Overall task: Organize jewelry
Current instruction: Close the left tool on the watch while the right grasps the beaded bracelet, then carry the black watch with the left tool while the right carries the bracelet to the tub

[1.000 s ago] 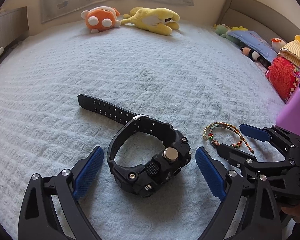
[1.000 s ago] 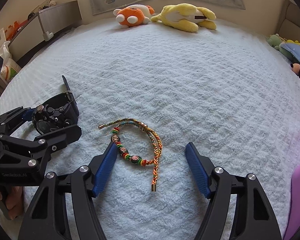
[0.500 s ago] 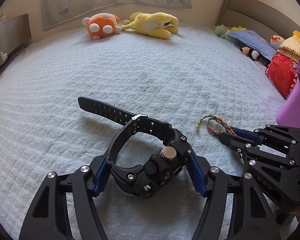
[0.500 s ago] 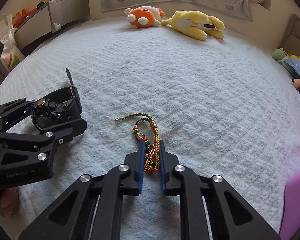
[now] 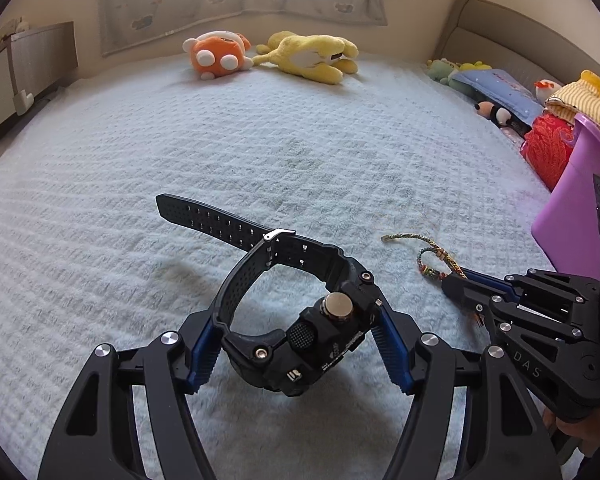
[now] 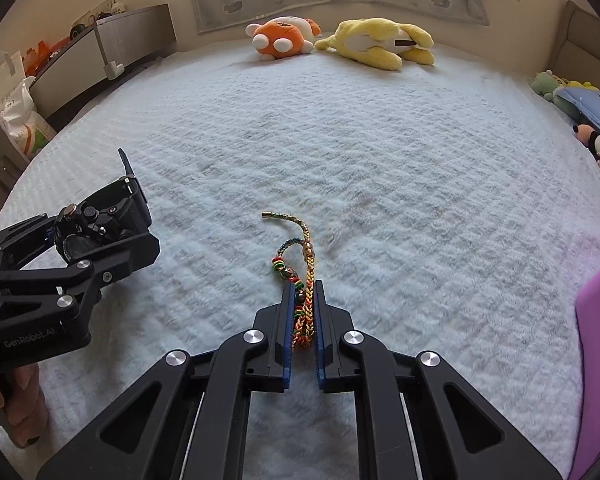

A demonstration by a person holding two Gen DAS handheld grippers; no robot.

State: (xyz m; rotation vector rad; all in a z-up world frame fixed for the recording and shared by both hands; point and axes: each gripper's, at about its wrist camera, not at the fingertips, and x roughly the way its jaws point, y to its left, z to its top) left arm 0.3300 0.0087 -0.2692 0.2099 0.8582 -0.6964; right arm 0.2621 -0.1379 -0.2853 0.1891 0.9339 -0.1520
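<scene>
The watch point(image 5: 300, 320) sits between the pads of the left gripper point(image 5: 300, 344) near the bed's point(image 5: 180, 140) front edge, its free strap reaching toward the far left. Just to its right, the braided bracelet point(image 6: 300, 280) lies partly within the right gripper point(image 6: 302, 316). A bin point(image 5: 572, 216) stands at the right edge. Two plush toys point(image 5: 276, 56) lie side by side along the far edge, and more toys point(image 5: 500, 96) line the far right edge.
</scene>
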